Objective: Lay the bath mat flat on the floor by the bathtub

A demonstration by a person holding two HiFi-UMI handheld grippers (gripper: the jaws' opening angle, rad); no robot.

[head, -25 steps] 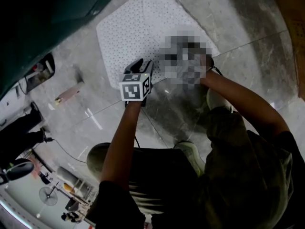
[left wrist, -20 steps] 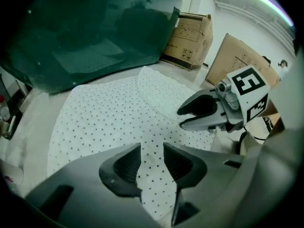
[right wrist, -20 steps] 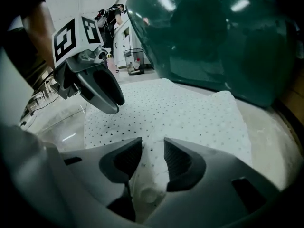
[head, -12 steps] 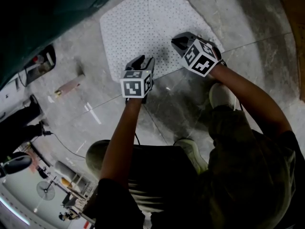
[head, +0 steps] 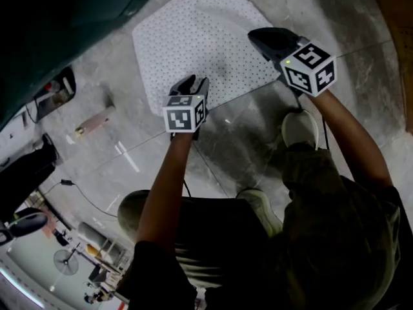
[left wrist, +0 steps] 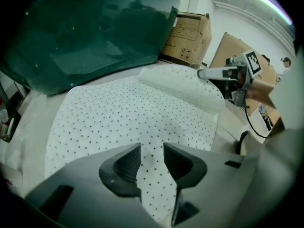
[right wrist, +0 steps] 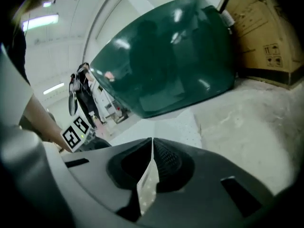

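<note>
A white dotted bath mat (head: 193, 37) lies mostly flat on the grey floor beside the dark green bathtub (head: 64, 24). My left gripper (head: 193, 82) is at the mat's near edge. In the left gripper view its jaws (left wrist: 152, 158) are shut on a strip of the mat (left wrist: 133, 113). My right gripper (head: 258, 39) is at the mat's right corner, which curls up off the floor (left wrist: 190, 82). In the right gripper view the jaws (right wrist: 152, 160) pinch a thin edge of the mat (right wrist: 190, 127), with the tub (right wrist: 166, 65) ahead.
Cardboard boxes (left wrist: 187, 32) stand beyond the tub's end. A small stick-like object (head: 93, 123) lies on the floor to the left. The person's shoes (head: 300, 128) are just below the mat. A brown panel (head: 397, 31) runs along the right side.
My right gripper has moved up and to the right to the mat's right corner and closed on it. The left gripper has stayed in place on the near edge.
</note>
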